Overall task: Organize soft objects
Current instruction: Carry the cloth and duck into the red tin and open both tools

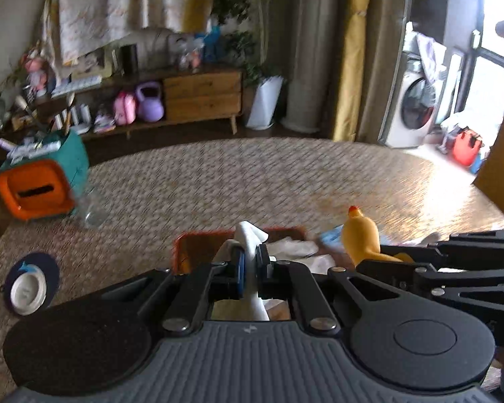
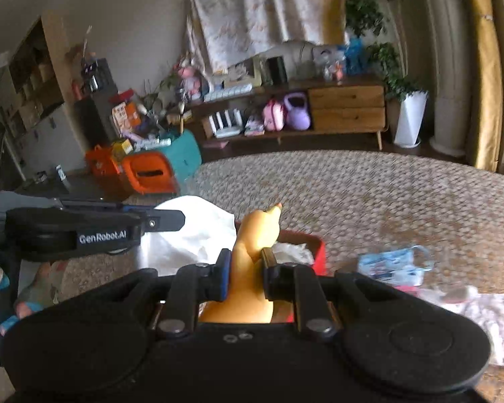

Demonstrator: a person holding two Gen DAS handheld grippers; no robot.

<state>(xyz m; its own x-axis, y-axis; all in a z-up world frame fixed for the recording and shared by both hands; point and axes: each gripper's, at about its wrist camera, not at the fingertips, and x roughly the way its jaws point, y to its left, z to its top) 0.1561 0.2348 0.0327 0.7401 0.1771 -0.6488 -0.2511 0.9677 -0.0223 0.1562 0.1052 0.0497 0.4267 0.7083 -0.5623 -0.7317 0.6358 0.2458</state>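
Note:
My left gripper [image 1: 250, 262] is shut on a white cloth [image 1: 248, 238] that sticks up between its fingers, above an orange-red box [image 1: 184, 245] on the woven rug. My right gripper [image 2: 247, 268] is shut on a yellow rubber chicken [image 2: 257, 231], held upright over the same red box [image 2: 319, 252]. The chicken also shows in the left wrist view [image 1: 359, 231], with the right gripper's body behind it at the right. The white cloth shows in the right wrist view [image 2: 191, 235], with the left gripper's body at the left. White fabric [image 2: 292, 250] lies inside the box.
A blue packet [image 2: 393, 265] and a pink-white cloth [image 2: 487, 315] lie on the rug right of the box. A white bowl on a dark mat [image 1: 28, 288] lies left. An orange-teal toy bin [image 1: 40, 184] stands at the rug's far left edge. A wooden cabinet [image 1: 201, 94] lines the back wall.

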